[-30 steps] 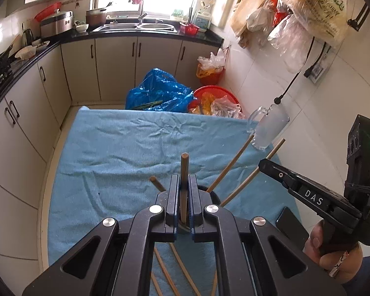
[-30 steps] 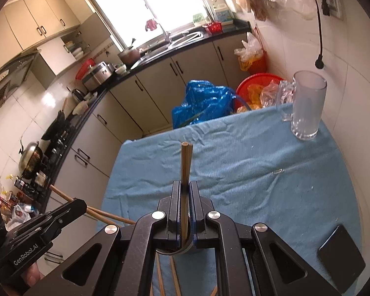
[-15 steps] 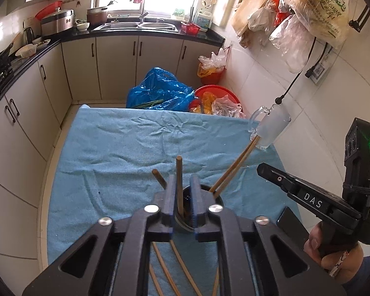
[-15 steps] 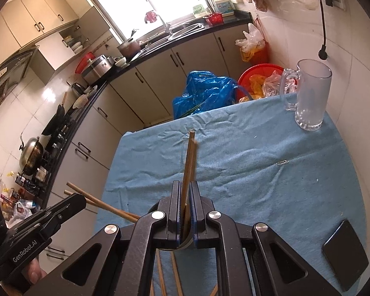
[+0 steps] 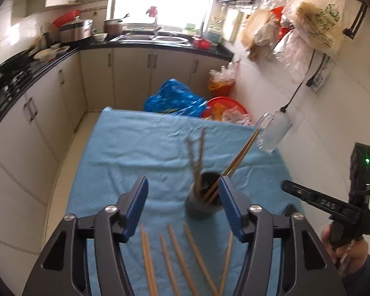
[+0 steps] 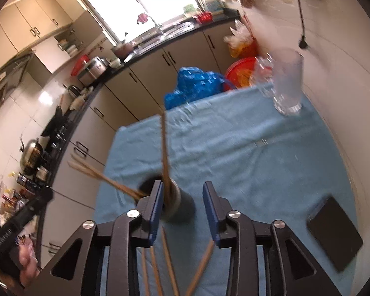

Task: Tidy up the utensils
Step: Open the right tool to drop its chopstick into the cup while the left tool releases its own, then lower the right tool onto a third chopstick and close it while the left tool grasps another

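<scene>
Both grippers spread wide, holding nothing. Left gripper point(image 5: 182, 209) hovering just above the dark cylindrical holder point(image 5: 202, 202), fingers point(image 5: 135, 209) parted to either side of it. Right gripper point(image 6: 182, 209) likewise gaping over the same holder point(image 6: 175, 203), left pad close beside the rim, whether touching it impossible to tell.

Four chopsticks standing in the holder: one pair point(image 5: 236, 160) leaning toward the glass mug point(image 5: 273, 133), another pair point(image 5: 197, 157) nearly upright, smeared by motion blur. Leaning rather than straight, presumably because the cup is wide and nearly empty. Probably just dropped in, hence the spread fingers directly above the mouth.

Five loose chopsticks point(image 5: 177, 254) lying fanned on the blue cloth of the tabletop point(image 5: 135, 148), just short of the holder, handy for the next pick. Sorting judged partly done.

Lower ends of the loose sticks cut off by the frame edge and hidden under the gripper bodies; full lengths unreadable. Holder's interior dark, bottoms of the standing sticks unseen. Black flat object point(image 6: 335, 231) near the tabletop's right corner, possibly a phone, not identifiable for certain. Mug blurred, contents unclear.
</scene>
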Demonstrator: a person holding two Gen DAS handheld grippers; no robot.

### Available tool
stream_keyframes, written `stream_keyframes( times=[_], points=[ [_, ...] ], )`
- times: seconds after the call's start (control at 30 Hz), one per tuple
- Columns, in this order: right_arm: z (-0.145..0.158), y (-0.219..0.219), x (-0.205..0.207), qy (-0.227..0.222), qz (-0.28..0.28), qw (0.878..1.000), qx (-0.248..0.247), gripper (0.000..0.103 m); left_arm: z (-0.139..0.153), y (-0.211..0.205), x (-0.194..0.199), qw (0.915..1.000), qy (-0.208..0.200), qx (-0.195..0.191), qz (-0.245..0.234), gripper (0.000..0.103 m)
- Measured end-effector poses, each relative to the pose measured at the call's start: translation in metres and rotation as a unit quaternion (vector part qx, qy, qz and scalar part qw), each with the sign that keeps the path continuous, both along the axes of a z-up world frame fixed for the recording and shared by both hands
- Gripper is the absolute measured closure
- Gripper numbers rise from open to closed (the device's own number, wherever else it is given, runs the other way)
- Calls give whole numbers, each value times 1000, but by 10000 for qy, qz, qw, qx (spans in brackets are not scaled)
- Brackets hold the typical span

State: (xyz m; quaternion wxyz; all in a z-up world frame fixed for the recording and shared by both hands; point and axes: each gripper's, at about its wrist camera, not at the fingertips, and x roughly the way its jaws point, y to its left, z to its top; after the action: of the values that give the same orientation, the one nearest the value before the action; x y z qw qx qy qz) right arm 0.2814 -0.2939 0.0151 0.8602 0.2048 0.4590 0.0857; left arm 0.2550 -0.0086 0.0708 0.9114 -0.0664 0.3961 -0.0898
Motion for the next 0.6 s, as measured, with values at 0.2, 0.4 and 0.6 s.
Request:
stream_keyframes(
  times=[0.2,0.4,0.6],
  points=[
    [-55,-13,-45,745,-109,9971,55,65,-67,23,-48,9971,661,202,318,42],
    [-98,-5,-68,1339,125,9909,13,65,-130,41,-82,9860,1548,-44,621,42],
    [-108,-1,-66,1495,170,9886,67,65,-135,50,-99,9852,1564,-29,706,42]
  ],
)
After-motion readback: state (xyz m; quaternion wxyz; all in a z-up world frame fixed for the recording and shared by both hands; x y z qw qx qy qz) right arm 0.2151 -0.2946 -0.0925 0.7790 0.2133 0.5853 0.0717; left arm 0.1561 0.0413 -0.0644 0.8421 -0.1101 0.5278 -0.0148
